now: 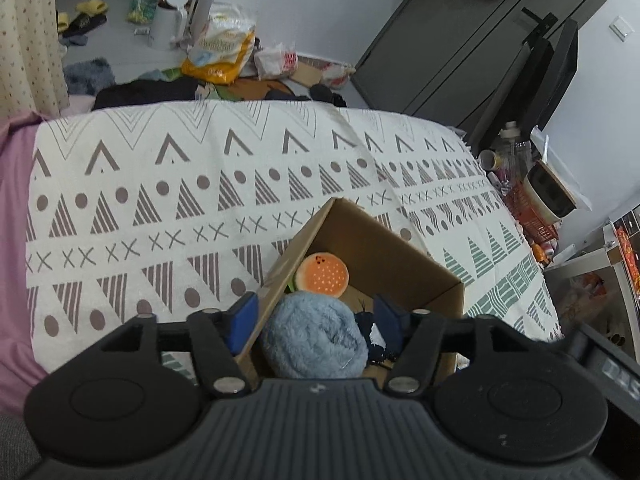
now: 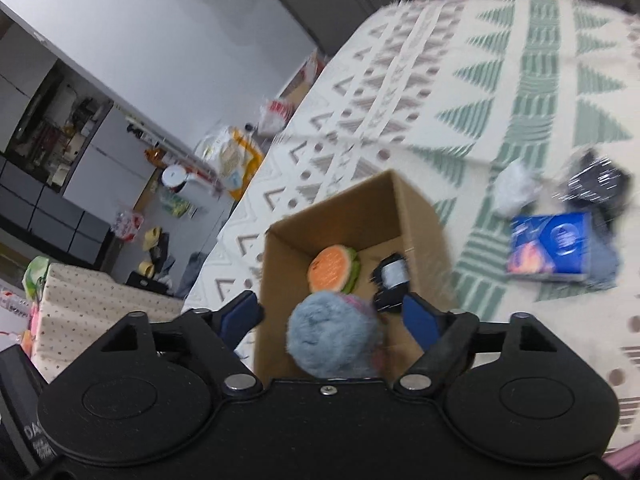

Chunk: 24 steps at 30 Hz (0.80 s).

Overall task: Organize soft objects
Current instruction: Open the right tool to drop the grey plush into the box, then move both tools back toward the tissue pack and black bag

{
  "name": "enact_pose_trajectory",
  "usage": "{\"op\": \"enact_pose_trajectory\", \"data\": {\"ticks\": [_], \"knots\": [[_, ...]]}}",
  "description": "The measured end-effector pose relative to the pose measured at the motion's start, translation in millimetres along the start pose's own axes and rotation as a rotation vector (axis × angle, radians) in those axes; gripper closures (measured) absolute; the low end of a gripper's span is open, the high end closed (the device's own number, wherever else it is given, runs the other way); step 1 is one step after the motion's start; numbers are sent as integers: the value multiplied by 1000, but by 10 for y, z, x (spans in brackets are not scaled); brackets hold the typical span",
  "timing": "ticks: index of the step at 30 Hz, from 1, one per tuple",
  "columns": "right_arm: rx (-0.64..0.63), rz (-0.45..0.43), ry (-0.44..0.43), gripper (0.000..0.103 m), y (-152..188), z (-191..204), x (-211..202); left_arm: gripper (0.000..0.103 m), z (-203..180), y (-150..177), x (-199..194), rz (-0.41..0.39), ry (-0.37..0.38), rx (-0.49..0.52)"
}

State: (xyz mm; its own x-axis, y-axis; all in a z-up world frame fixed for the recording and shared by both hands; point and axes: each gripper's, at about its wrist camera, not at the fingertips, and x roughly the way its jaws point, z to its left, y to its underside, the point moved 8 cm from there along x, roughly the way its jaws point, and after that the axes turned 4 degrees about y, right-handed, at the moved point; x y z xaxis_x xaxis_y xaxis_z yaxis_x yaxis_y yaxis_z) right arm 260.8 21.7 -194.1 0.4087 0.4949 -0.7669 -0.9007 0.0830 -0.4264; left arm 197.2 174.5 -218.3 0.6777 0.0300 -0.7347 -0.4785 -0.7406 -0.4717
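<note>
Left wrist view: the left gripper (image 1: 316,322) hangs over the open cardboard box (image 1: 372,248) sitting on the patterned blanket (image 1: 160,184). Its tongs are spread wide with nothing between them. Inside the box there's a fluffy blue plush (image 1: 314,340) near the camera end, a burger plush (image 1: 322,274) propped on edge with its orange bun face tilted up, and a dark sock bundle (image 1: 376,334) just beside the blue one.

Right wrist view: pretty blurry. The right gripper (image 2: 332,316) is also wide open and empty above the same box. Out on the blanket lie a blue packet (image 2: 550,246), a white fuzzy lump (image 2: 514,188) and a dark item (image 2: 600,184), all well apart from the box.
</note>
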Motion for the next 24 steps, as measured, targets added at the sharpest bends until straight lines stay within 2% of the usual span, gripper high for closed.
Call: {"op": "enact_pose_trajectory", "data": {"ticks": [5, 8, 11, 15, 24], "knots": [[-9, -75, 65, 8, -53, -281, -279, 34, -74, 78, 30, 29, 15, -7], [4, -111, 88, 4, -66, -458, -440, 33, -135, 149, 33, 41, 21, 6], [11, -141, 121, 1, -85, -631, -571, 33, -240, 219, 13, 45, 28, 59], [-3, -183, 172, 0, -105, -816, -732, 33, -396, 305, -19, 44, 53, 130], [-55, -213, 172, 0, -148, -1034, -1044, 33, -747, 351, -164, -26, 98, 281]]}}
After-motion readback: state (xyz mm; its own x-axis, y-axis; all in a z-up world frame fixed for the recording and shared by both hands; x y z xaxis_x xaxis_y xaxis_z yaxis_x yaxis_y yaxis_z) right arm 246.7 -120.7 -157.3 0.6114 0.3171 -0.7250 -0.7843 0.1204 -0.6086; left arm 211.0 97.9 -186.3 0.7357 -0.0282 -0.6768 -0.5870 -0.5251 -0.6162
